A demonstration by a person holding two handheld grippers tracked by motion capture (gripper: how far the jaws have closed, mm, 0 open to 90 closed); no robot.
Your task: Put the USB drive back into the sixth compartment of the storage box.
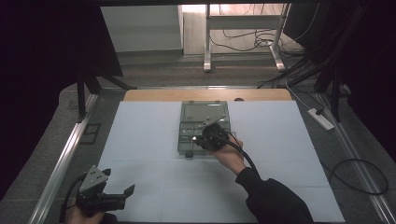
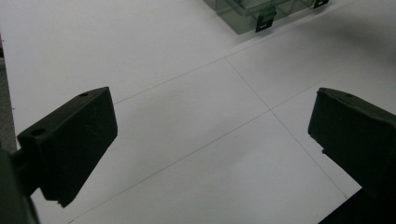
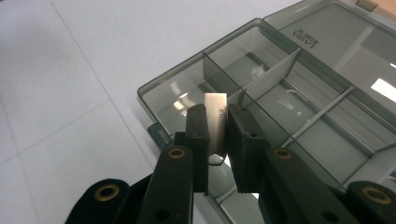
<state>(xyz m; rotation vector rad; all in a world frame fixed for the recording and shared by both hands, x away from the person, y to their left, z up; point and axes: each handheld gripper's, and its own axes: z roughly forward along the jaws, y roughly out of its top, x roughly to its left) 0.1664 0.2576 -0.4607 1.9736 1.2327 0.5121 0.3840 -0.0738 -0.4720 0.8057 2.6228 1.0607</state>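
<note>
Right claw (image 3: 217, 140), closed on a thin metal plate (image 3: 216, 119) held upright on edge, poised over the near-left compartment of the open, smoke-tinted divider box (image 3: 327, 84) lying mid-table. The plate's long axis stands roughly vertical, so the likely move is straight down into that compartment. Left claw (image 2: 210, 140), jaws wide apart and empty, rests well apart at the near-left of the white table (image 1: 140, 140).

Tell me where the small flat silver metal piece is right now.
The small flat silver metal piece is clamped between the right gripper jaws, held over the open smoky-grey plastic compartment box, above its near corner compartment.
</note>
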